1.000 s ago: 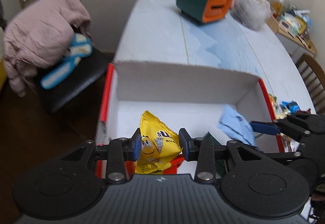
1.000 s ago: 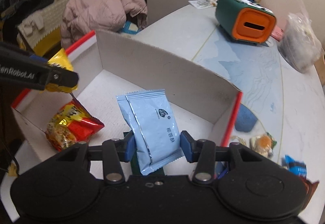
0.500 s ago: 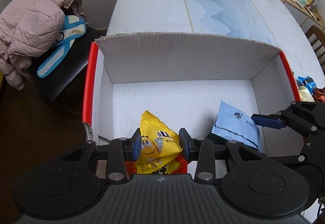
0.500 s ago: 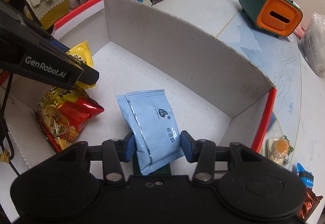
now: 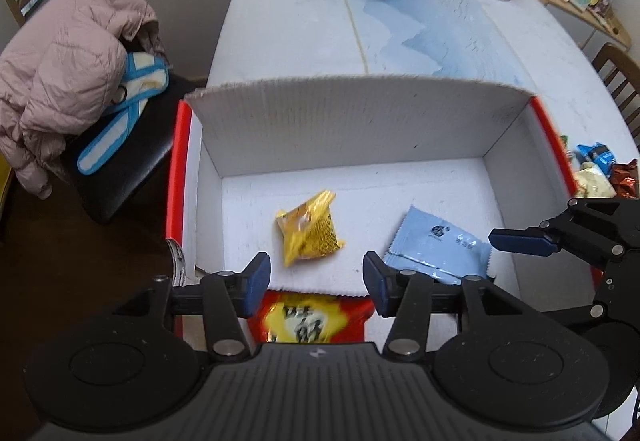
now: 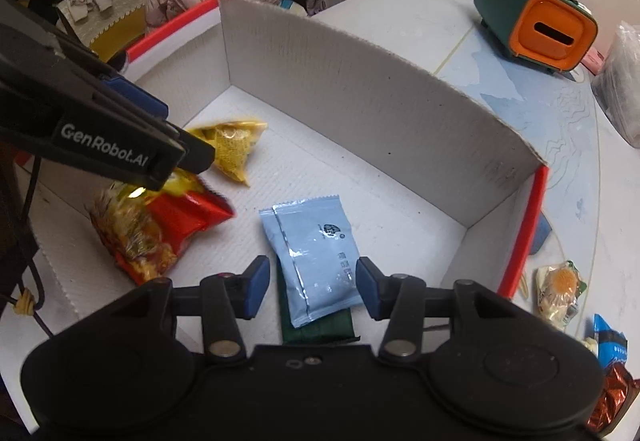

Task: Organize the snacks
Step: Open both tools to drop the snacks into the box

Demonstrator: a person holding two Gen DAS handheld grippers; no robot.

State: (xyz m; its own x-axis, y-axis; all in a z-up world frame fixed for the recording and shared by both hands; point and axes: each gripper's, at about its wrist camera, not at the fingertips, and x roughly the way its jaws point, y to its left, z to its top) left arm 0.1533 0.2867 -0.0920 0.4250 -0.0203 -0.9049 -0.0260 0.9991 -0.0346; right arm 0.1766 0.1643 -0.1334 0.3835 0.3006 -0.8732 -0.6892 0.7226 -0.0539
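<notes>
Left gripper (image 5: 316, 277) is opening, and nothing sits between its blue pads now. The yellow snack bag (image 5: 309, 229) lies loose on the box floor just past them. Under this gripper lies a red snack bag (image 5: 316, 321).

Right gripper (image 6: 308, 287) has its pads on both sides of the light blue packet (image 6: 316, 257), but I see small gaps, so it looks let go. That packet rests partly on a dark green packet (image 6: 320, 329).

What could go wrong? A gripper lifting up could snag a bag and drag it out. The two grippers are near each other, so they could bump.

Farther on, the white box (image 5: 360, 121) has a tall back wall and red edges. Most of its floor is bare, so more snacks fit. More snacks (image 6: 560, 289) wait on the table (image 5: 288, 13) outside the right wall.
</notes>
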